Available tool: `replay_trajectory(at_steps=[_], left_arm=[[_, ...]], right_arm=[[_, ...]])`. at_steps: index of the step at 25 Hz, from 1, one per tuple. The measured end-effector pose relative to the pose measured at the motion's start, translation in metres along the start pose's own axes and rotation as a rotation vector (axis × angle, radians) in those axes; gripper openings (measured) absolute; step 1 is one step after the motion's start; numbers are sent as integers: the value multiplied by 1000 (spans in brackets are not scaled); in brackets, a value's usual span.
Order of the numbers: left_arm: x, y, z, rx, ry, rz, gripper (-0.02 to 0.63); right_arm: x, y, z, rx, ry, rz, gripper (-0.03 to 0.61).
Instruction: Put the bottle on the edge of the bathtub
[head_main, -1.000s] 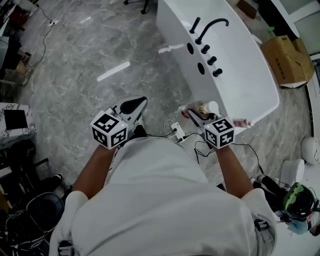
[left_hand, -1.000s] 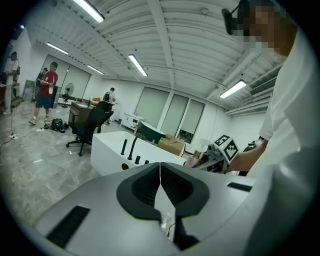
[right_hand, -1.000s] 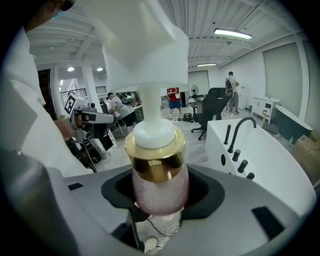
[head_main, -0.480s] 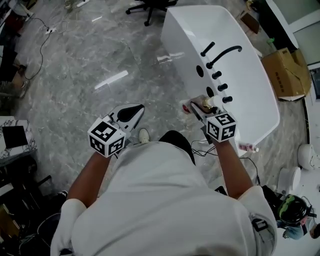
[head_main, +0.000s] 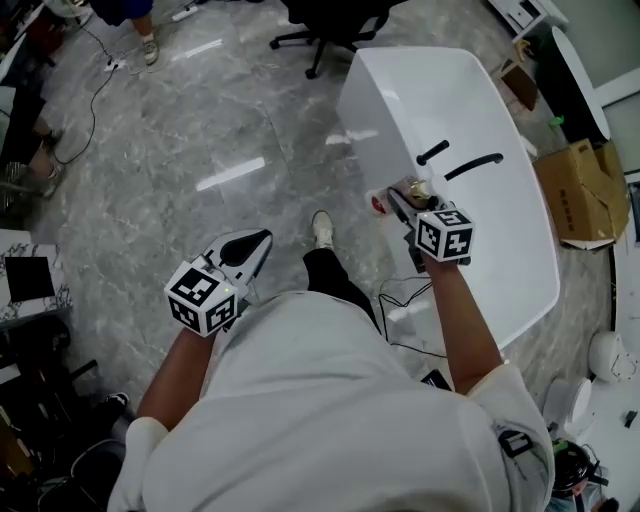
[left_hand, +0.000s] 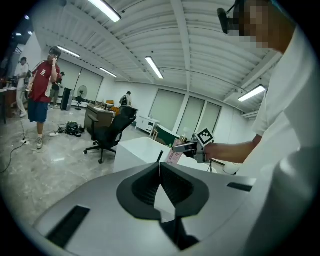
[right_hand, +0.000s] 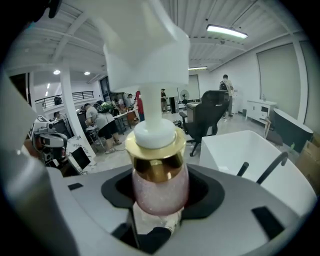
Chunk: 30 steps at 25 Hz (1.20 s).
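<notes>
A pink glittery bottle (right_hand: 160, 192) with a gold collar and white pump stands clamped upright in my right gripper (head_main: 402, 203), which is shut on its body. In the head view the bottle (head_main: 410, 190) hangs over the near rim of the white bathtub (head_main: 440, 95), beside the black faucet (head_main: 472, 166). The left gripper view shows the bottle (left_hand: 174, 156) held out over the tub (left_hand: 132, 152). My left gripper (head_main: 252, 246) is low on the left, above the floor, shut and empty.
Grey marble floor (head_main: 200, 120) surrounds the tub. A black office chair (head_main: 330, 20) stands beyond the tub's far end. A cardboard box (head_main: 585, 195) sits to its right. Cables (head_main: 400, 295) lie by the person's feet. A person (left_hand: 42, 95) stands far off.
The person has stepped toward the tub. The right gripper with the bottle has gone from the tub's near end to over its rim by the faucet. The left gripper has dropped back.
</notes>
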<state>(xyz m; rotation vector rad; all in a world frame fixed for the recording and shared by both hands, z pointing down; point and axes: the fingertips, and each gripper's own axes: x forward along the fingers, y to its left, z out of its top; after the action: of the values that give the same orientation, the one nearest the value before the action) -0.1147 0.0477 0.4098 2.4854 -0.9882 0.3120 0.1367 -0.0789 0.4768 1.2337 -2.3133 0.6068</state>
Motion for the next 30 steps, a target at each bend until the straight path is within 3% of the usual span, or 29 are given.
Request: replay_trajectory(at_steps=[14,22,30], left_arm=[[154,89,119,-35,35,71,18],[194,120,134,-73,59,105,18],[195,153,138,-108,98,157,18]], right_arm=[[184,-183,120,-36,26,-27,224],[281,-271,149,-48,26,-88,224],[354,-340,163,-35,23,-199,224]])
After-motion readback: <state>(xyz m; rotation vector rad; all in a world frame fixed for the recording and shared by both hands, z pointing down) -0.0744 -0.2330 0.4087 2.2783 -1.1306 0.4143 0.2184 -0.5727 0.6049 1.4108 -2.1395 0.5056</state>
